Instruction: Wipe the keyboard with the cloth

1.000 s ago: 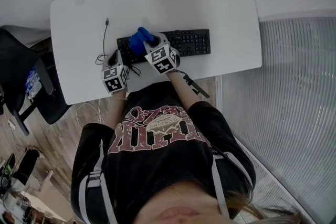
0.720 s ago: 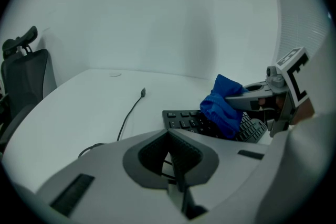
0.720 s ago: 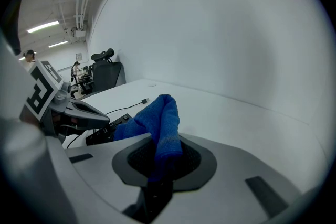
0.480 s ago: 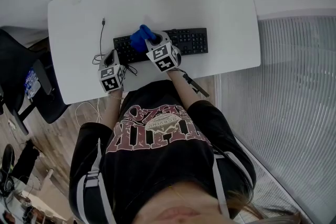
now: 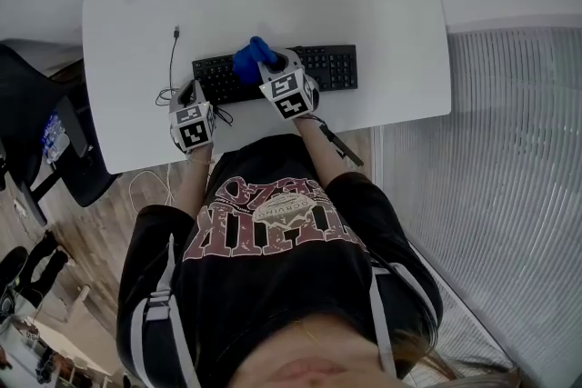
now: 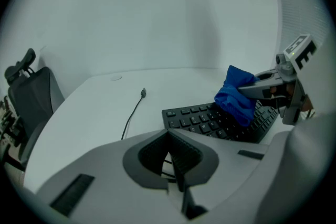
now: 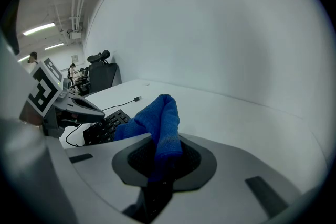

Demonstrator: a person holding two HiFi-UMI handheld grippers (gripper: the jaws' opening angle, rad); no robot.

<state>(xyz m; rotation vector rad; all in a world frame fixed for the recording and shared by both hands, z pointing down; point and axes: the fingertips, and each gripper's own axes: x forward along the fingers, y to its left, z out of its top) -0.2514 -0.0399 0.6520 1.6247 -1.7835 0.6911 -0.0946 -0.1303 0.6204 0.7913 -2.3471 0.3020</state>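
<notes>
White desk (image 5: 382,4) bears a black keyboard (image 5: 332,68); over the keyboard's left half the right gripper (image 7: 164,159) clamps the blue cloth (image 7: 161,119); off its left end, the left gripper (image 6: 172,157) has its jaws pressed together.

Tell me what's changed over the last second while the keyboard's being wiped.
The right gripper, shut on the blue cloth, slid a little to the person's right along the keyboard. Nothing was grabbed or released. The left gripper stayed by the keyboard's left end, jaws together.
</notes>
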